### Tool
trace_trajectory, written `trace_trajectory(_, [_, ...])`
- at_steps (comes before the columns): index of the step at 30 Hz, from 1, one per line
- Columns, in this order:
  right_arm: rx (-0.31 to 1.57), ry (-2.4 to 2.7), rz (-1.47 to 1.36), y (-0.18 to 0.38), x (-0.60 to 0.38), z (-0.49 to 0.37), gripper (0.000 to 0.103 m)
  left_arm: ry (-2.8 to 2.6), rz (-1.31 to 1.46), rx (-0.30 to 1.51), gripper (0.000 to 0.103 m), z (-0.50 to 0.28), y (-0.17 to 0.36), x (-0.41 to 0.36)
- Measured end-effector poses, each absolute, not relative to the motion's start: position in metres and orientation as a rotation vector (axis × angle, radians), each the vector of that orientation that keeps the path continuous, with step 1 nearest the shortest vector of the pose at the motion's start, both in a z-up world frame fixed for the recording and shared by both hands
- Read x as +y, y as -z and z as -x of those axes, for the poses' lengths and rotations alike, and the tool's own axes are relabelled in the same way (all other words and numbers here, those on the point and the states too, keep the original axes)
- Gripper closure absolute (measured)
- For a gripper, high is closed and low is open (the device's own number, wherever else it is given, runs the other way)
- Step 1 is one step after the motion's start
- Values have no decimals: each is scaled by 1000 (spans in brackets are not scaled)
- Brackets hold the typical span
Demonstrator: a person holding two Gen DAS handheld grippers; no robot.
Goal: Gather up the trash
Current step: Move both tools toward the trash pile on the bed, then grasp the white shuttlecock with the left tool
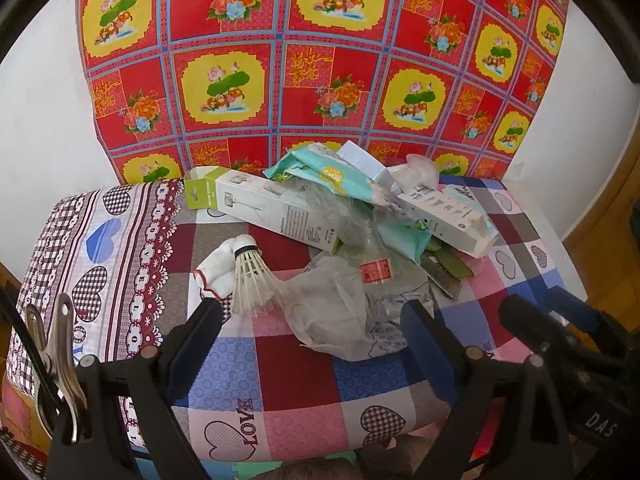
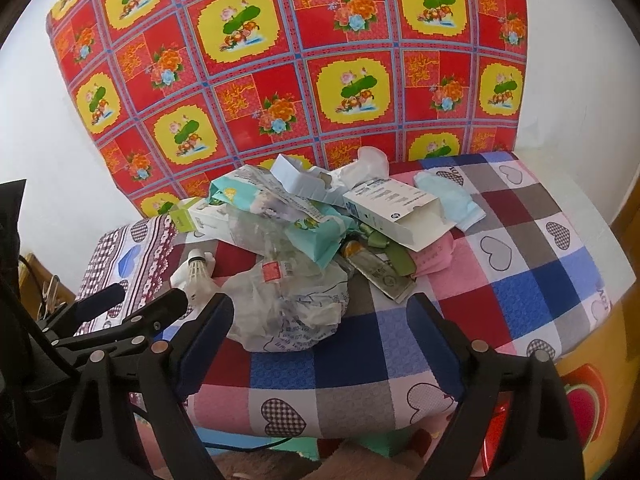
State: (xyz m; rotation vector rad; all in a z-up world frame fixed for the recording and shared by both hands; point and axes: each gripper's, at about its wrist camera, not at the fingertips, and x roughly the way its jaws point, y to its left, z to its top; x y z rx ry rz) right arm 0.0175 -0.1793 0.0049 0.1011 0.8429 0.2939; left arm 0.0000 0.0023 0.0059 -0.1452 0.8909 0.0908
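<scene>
Several pieces of trash lie heaped on the patchwork-covered seat [image 2: 520, 288], ahead of both pairs of fingers. Nearest is a crumpled clear plastic bag [image 2: 288, 304], just beyond and between the right gripper [image 2: 324, 320] fingers, and between the left gripper [image 1: 316, 320] fingers too. It looks feather-light, soft and slippery; pinching a bunched fold should hold better than a flat sheet. A shuttlecock [image 1: 250, 276] sits just past the left gripper's left finger [image 1: 200, 328], light and fragile at the feathers, best taken by its cork. Farther ahead, a long white carton [image 1: 272, 208], a teal wipes packet [image 1: 320, 172] and an opened box [image 2: 392, 216] look stiff but crushable, graspable across their narrow sides. Both grippers hover low over the seat's near edge, pointed at the heap, fingers spread wide and holding nothing. Behind stands a red floral backrest [image 2: 280, 60].
</scene>
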Motion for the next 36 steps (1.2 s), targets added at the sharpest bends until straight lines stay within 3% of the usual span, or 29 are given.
trace_trajectory(25, [883,-271,-123,6,-179,-22,14,-80,153,938,9,-5,6,11])
trace_trajectory(29, [879,-287,-128,6,-176,-22,21,-68,178,963,12,-5,11,16])
trace_trajectory(36, [893,-293,-142,12,-175,-26,21,-82,207,993,14,-7,18,30])
